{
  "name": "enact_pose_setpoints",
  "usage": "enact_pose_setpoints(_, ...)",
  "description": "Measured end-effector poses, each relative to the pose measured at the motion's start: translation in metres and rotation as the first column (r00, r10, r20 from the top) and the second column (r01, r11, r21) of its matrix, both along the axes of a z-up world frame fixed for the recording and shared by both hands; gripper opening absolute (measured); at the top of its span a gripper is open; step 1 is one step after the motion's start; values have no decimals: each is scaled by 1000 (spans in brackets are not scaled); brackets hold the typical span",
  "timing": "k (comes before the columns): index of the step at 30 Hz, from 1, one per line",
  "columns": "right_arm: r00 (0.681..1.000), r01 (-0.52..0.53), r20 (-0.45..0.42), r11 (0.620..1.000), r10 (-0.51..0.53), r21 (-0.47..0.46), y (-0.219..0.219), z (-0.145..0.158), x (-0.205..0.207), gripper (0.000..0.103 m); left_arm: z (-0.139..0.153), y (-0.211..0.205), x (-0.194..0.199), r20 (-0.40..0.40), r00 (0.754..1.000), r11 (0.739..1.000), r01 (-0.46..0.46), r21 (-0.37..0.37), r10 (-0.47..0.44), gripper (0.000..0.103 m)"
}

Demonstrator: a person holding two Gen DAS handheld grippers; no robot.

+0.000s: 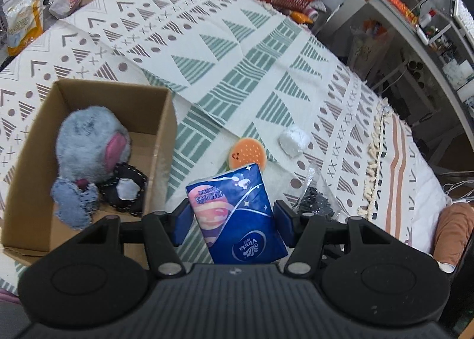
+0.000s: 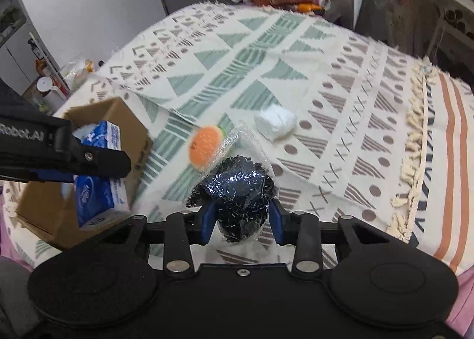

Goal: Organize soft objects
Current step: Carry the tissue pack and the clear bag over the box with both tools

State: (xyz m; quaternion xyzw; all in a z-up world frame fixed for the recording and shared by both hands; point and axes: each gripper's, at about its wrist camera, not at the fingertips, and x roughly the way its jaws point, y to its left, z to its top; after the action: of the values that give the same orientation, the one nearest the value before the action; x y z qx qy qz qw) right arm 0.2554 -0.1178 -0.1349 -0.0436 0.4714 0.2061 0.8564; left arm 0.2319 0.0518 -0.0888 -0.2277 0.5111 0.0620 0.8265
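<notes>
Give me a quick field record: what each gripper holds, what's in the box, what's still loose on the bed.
left gripper: shut on blue tissue pack, beside the box
right gripper: shut on bagged black scrubber
cardboard box: holds grey plush toy and a dark stitched fabric piece
loose on blanket: orange burger-shaped sponge, white wad

Both cameras look forward and down from close above the bed [image 1: 266, 51], each over its own tongs. The left view faces the cardboard box [image 1: 160, 143]; the right sits further right. Both share the orange sponge [image 2: 204, 146] and white wad [image 2: 275, 121].
</notes>
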Motion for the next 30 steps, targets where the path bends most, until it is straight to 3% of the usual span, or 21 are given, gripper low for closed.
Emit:
enact_pose_setpoints(16,989,-130,63,990,133,-48,57,50,-23,37,25,47,-31,42,998,999,-46,-16,46,58)
enact_pose_setpoints(30,969,-240,26,962,245,-130,108,55,-45,37,17,93,-55,29,998,999,-51,-7,51,58)
